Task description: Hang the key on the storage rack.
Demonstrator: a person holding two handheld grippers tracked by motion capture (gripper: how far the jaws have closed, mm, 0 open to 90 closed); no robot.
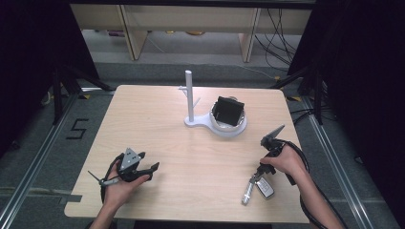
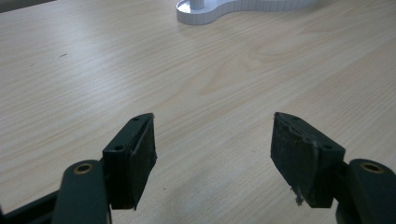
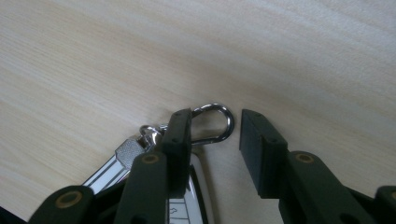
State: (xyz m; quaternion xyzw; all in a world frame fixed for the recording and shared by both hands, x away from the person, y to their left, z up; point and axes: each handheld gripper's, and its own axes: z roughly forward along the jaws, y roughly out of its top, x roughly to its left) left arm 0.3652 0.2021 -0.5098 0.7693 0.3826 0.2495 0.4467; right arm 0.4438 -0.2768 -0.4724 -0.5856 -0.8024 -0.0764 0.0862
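A bunch of keys (image 1: 258, 187) lies near the table's front right: a white car fob (image 3: 200, 196), a silver key (image 3: 112, 165) and a metal carabiner (image 3: 229, 122), with a silver cylinder (image 1: 247, 193) beside them. My right gripper (image 1: 257, 175) points down at the bunch. In the right gripper view its jaws stand apart (image 3: 215, 116), one over the fob, the carabiner loop lying in the gap untouched by the pads. My left gripper (image 1: 152, 171) rests at the front left, open (image 2: 212, 140), nothing between its pads.
A white stand (image 1: 198, 123) with an upright post (image 1: 189, 95) sits at the table's far middle; its round dish holds a black boxy object (image 1: 228, 110). The stand's base (image 2: 210, 11) shows at the top of the left gripper view. Bare wood lies between the grippers.
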